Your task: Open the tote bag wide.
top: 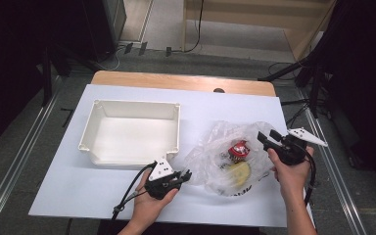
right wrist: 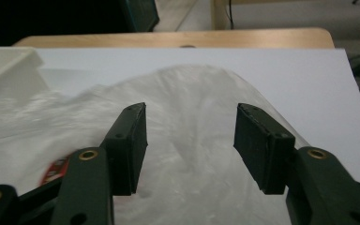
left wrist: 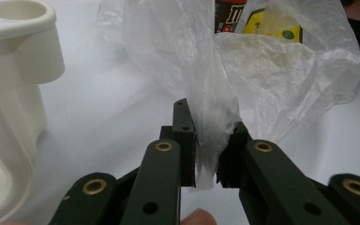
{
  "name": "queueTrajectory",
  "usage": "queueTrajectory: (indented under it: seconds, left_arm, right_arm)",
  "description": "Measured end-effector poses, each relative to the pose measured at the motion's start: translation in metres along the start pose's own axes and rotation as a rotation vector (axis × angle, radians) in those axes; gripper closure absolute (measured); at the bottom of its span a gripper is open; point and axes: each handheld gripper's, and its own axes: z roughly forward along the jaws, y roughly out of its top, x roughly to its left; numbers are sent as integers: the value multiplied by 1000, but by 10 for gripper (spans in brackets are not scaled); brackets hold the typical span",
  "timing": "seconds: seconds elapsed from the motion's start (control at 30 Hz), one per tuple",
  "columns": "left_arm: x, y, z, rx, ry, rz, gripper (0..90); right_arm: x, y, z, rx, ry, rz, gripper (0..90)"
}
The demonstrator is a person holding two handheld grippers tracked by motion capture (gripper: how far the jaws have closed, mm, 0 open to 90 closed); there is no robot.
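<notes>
The clear plastic bag (top: 227,156) lies on the white table cover (top: 68,196), right of the white plastic bin (top: 132,132). It's thin film: light, limp and slick, so it will stretch or tear if you pull hard. Your left gripper (top: 185,177) is clamped on a bunched fold at the bag's near-left edge, a good hold. Your right gripper (top: 267,139) hovers at the bag's right side with its jaws apart, nothing pinched. Take the opposite rim there, not the smooth middle. Inside sit a red-labelled packet (top: 238,148) and a round yellow item (top: 238,172); they may slide out. The bin's corner stands near your left hand.
</notes>
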Motion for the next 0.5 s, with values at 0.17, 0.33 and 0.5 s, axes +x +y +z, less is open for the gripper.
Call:
queueTrajectory:
  seconds: [0.17,0.33,0.5]
  left_arm:
    - [0,0,-1,-7,-3,-1,786]
    - [1,-1,-2,-22,-7,-5,760]
    - [1,-1,-2,-22,-6,-4,806]
  right_arm:
    - [17,-3,-15,20,45,-48,279]
    - [17,-20,-7,97,39,-83,326]
    - [5,-40,0,140,-3,-53,679]
